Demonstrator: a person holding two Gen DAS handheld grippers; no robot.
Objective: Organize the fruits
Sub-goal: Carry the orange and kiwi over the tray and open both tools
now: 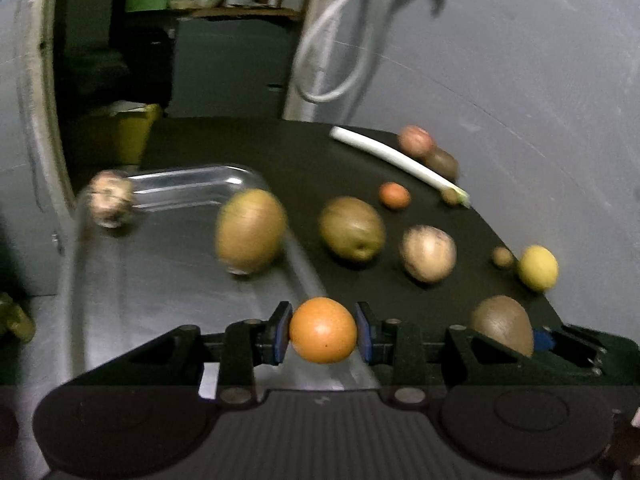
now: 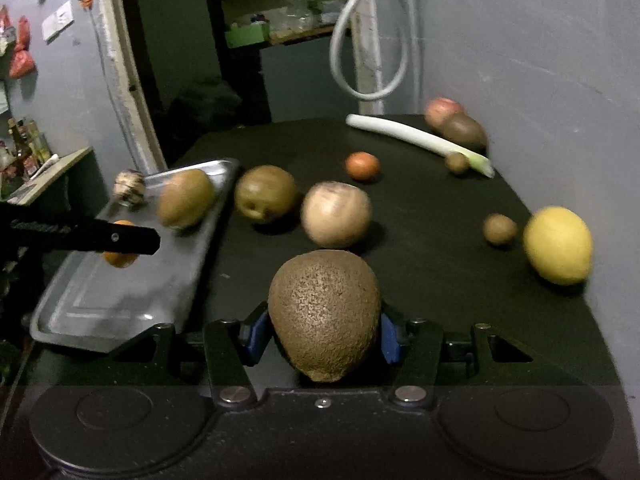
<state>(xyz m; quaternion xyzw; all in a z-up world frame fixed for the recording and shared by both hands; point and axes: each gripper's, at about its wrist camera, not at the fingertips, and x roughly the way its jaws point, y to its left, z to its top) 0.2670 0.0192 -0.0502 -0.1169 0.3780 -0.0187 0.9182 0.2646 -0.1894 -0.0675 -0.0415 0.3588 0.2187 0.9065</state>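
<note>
Left gripper [image 1: 322, 330] clamped on a small orange [image 1: 323, 330], blue pads [image 1: 283, 330] pressed against both sides, held above the near edge of a metal tray [image 1: 160, 280]. Farther ahead on the tray, a brown-green fruit [image 1: 250, 231], blurred; at the far left corner of the tray, a pale mottled ball [image 1: 110, 199], kind not clear. Ahead and to the right on the dark surface [image 1: 280, 152]: a greenish pear-like fruit [image 1: 352, 227], a pale pinkish fruit [image 1: 428, 253], a small reddish-orange fruit [image 1: 395, 195], a tiny brown fruit [image 1: 502, 257] just beside a lemon [image 1: 538, 267]. At the far edge, a white leek [image 1: 396, 160] lying slantwise, with a reddish fruit [image 1: 416, 141] and a dark brown one [image 1: 443, 163] behind it.

Right gripper [image 2: 325, 334] closed on a large rough brown fruit [image 2: 325, 314], blue pads [image 2: 256, 332] against its flanks, fruit lifted clear of the surface [image 2: 440, 240]. Tray [image 2: 120, 300] to the left of this gripper, tilted in the view; left gripper's black finger [image 2: 120, 238] over it, with the orange [image 2: 120, 260] partly hidden behind. Lemon [image 2: 558, 245] well off to the right, tiny brown fruit [image 2: 499, 229] just beside it. Pale fruit [image 2: 336, 214] straight ahead, pear-like fruit [image 2: 265, 194] ahead to the left, close to the tray's rim.
</note>
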